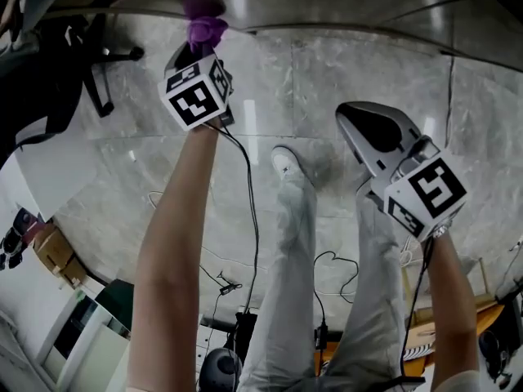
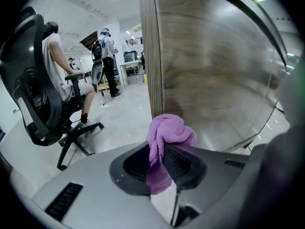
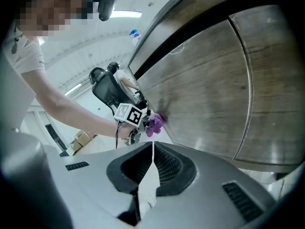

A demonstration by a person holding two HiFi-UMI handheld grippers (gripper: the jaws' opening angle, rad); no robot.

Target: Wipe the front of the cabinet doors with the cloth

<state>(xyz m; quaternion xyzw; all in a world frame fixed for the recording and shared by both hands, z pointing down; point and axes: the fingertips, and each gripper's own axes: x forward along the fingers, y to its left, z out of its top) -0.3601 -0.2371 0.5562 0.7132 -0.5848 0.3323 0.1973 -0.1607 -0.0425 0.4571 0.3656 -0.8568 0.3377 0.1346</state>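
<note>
One cloth (image 2: 167,133) in left gripper (image 2: 162,151), touching door (image 2: 214,70)

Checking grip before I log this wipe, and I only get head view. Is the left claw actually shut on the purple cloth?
Observer: Yes. The left gripper view shows the left claw shut on the purple cloth, with a bunch sticking out past the tips.
Operator: Making contact?
Observer: It looks so. In the right gripper view it sits against the wood-grain cabinet door, with a shadow right at that spot.
Operator: And the other one?
Observer: The right claw is shut, with nothing between its jaws.
</note>
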